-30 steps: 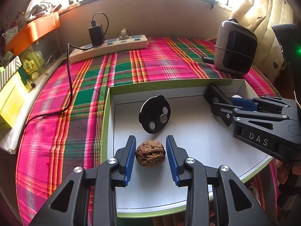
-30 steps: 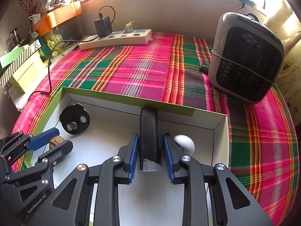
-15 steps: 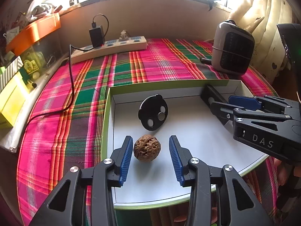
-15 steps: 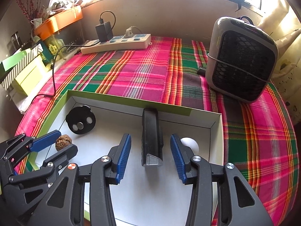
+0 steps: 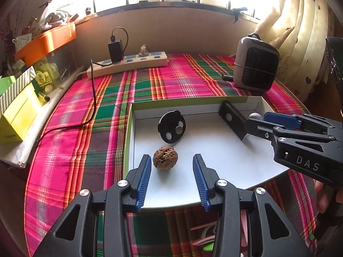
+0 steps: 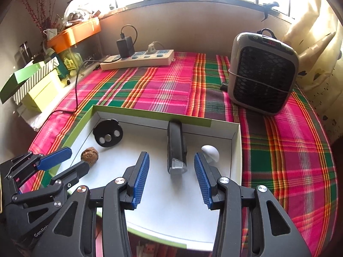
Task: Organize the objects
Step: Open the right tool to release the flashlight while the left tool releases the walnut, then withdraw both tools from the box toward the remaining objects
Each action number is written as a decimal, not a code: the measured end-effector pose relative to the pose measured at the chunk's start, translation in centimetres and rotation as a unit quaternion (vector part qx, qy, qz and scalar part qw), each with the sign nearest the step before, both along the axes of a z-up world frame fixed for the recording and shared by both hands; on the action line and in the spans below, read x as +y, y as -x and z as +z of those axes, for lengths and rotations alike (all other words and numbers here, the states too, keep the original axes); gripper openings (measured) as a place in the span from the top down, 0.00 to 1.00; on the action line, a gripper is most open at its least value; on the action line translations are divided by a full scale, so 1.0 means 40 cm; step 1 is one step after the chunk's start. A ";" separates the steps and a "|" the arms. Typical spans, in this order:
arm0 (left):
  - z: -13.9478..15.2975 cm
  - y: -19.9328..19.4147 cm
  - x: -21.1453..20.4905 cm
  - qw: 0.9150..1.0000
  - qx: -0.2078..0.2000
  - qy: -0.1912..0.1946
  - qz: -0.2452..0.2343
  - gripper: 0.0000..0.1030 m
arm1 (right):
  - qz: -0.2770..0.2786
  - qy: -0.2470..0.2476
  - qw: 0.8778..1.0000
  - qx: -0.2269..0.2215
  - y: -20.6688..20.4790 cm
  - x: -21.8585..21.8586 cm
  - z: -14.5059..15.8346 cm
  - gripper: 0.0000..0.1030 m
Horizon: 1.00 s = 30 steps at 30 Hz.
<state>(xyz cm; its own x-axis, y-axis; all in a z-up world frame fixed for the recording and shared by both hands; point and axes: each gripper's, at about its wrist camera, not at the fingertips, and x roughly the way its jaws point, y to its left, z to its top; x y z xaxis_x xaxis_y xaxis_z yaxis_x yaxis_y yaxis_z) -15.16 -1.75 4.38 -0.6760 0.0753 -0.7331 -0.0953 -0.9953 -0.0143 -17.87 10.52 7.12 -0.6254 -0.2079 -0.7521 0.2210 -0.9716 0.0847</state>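
Note:
A shallow white box with a green rim (image 5: 128, 141) (image 6: 150, 114) lies on the plaid cloth. In it are a brown walnut (image 5: 165, 158) (image 6: 90, 154), a black disc (image 5: 171, 126) (image 6: 107, 132), a black bar (image 5: 232, 117) (image 6: 176, 145) and a small white rounded piece (image 5: 254, 115) (image 6: 211, 152). My left gripper (image 5: 171, 157) (image 6: 77, 158) stands open, and the walnut rests just ahead of its blue pads, untouched. My right gripper (image 6: 171, 155) (image 5: 257, 120) is open too, its pads either side of the bar's near end without touching it.
A power strip (image 5: 128, 63) with a black charger and cable runs along the back. A grey heater (image 5: 255, 68) (image 6: 263, 75) stands at the back right. Yellow boxes (image 5: 19, 115) and an orange tray (image 5: 47, 40) line the left shelf. The box overhangs the table's near edge.
Both grippers have opened wider and drawn back and up. The walnut and the black bar, earlier between the pads, now lie free in the box.

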 end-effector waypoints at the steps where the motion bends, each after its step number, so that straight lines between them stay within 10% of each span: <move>1: 0.003 -0.008 0.000 1.000 0.002 0.000 -0.001 0.62 | 0.000 0.002 1.000 0.002 -0.009 0.002 0.004 0.56; 30: 0.011 -0.206 -0.020 0.999 0.002 -0.039 -0.014 0.62 | 0.026 0.008 0.999 0.025 -0.272 0.044 0.014 0.56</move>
